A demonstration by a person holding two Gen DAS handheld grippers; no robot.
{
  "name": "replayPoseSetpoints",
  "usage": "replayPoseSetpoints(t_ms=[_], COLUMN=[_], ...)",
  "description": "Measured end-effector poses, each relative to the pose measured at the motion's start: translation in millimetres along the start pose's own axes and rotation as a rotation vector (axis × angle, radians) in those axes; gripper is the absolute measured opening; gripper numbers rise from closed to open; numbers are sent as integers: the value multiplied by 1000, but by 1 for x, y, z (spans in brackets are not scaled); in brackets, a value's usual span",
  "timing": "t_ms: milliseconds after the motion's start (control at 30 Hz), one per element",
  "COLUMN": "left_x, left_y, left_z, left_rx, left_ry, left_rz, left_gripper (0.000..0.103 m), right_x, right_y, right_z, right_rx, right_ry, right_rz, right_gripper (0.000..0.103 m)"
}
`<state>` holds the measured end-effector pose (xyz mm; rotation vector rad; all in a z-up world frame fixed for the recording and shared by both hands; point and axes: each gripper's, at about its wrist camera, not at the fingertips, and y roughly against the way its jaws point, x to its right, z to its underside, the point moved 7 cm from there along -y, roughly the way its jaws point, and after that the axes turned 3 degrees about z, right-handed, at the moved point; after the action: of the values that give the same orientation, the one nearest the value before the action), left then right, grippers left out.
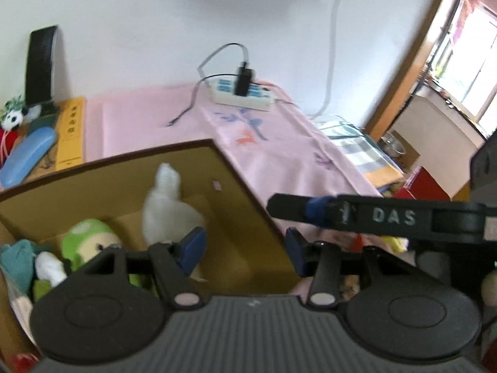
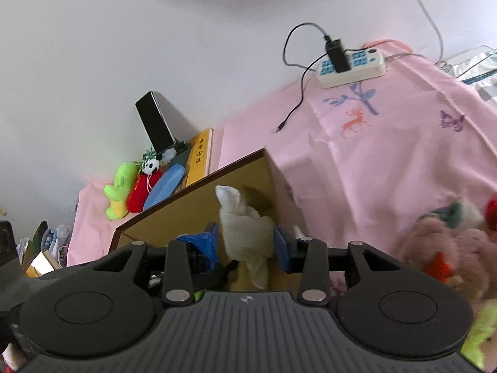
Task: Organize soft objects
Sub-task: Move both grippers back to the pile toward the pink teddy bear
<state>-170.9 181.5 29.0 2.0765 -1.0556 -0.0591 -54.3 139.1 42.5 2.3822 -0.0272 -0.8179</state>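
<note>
A cardboard box [image 1: 242, 192] stands on the pink-covered bed. Inside it lie a white plush toy [image 1: 167, 208], a green plush [image 1: 88, 242] and a teal and white plush [image 1: 21, 261]. My left gripper [image 1: 245, 248] is open and empty over the box's right wall. In the right wrist view the white plush [image 2: 245, 227] hangs between the fingers of my right gripper [image 2: 247, 242], above the box [image 2: 198, 195]; the jaws stand apart and I cannot tell if they press it. A pile of pink and red plush toys [image 2: 447, 248] lies to the right.
A white power strip [image 1: 242, 93] with a black charger and cable lies at the back of the pink sheet [image 1: 279, 149]. A phone [image 1: 42, 65], a panda toy [image 1: 12, 119], a blue case [image 1: 28, 152], a yellow book [image 1: 71, 130] and a green-yellow plush [image 2: 119, 189] lie at the left.
</note>
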Motion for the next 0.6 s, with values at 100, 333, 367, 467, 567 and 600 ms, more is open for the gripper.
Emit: replayPoseSetpoints(t_ms=[100,333,367,467,567,600], left_x=[27,89,97,114,132,137], left_y=[-5,-32,-36,-51,-69,-74], left_z=[9,31,35,45,55,58], left_rx=[-7,-52,-61,-96,-139,-150], left_ry=[-36,-103,-108,-118,-128,-132], left_rz=[17,73,84,107,120,121], left_gripper=[48,48,48,48,48,48], right_x=[19,72,81,107,133,142], right_y=[20,66,71,84,90,91], right_z=[0,0,0,5,11,13], right_rx=[24,90,93,91,75,66], right_ry=[7,45,44,25,-11,-33], right_rz=[3,62,68,81,95,94], right_gripper=[23,22,22,22,22,22])
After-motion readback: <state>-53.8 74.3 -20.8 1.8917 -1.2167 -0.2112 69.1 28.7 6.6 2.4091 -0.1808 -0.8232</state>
